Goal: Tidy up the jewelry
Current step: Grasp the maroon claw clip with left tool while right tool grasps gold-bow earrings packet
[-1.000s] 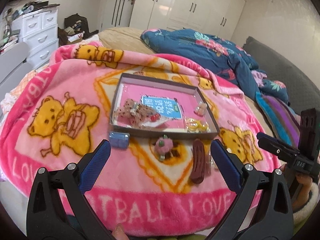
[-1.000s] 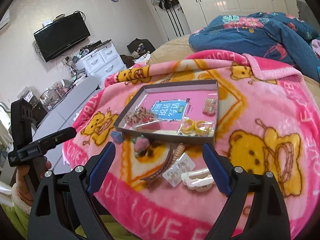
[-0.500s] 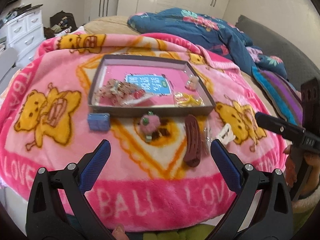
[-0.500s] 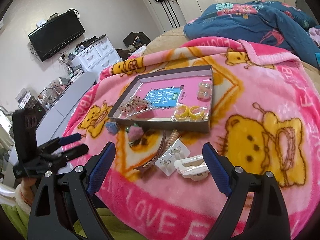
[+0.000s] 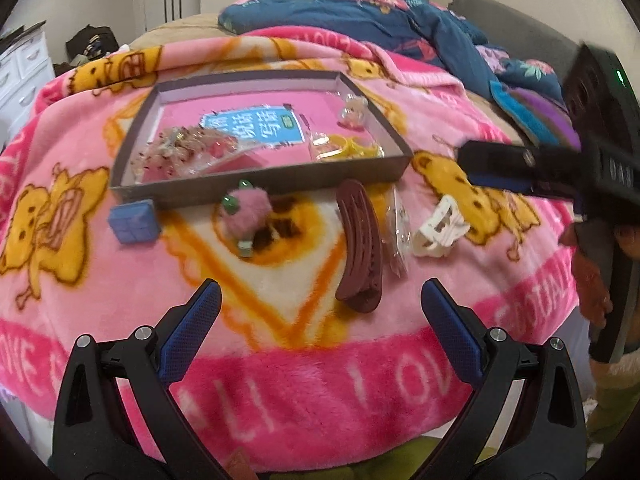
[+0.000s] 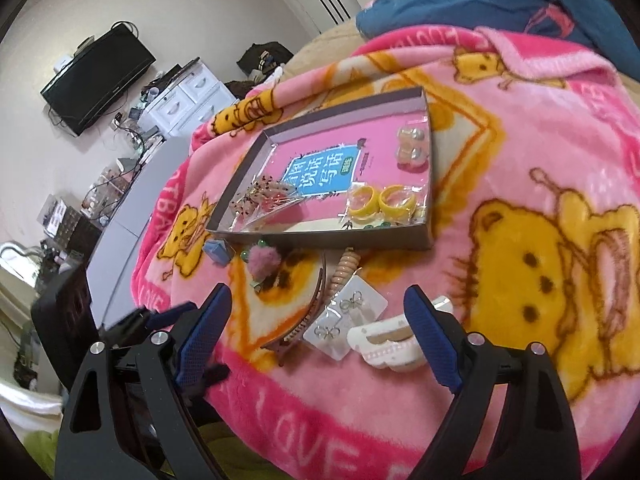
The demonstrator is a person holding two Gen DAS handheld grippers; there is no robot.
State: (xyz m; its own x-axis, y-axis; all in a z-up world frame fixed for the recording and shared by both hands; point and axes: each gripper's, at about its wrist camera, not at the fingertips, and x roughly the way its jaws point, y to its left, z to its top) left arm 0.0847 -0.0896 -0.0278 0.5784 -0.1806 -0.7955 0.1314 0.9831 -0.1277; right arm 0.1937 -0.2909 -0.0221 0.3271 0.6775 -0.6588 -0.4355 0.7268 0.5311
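Meanwhile, right gripper [image 6: 316, 316] closing (seemingly empty).

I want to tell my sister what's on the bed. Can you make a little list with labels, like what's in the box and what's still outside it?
surface: pink bear blanket
box: shallow open tray
inside box: bagged yellow rings, bagged beaded pieces, bagged pearl earrings
outside box: blue square, pink pompom clip, brown hair claw, bow earring card, white hair claw
left gripper: open, empty
right gripper: closing, nothing pressed between its pads
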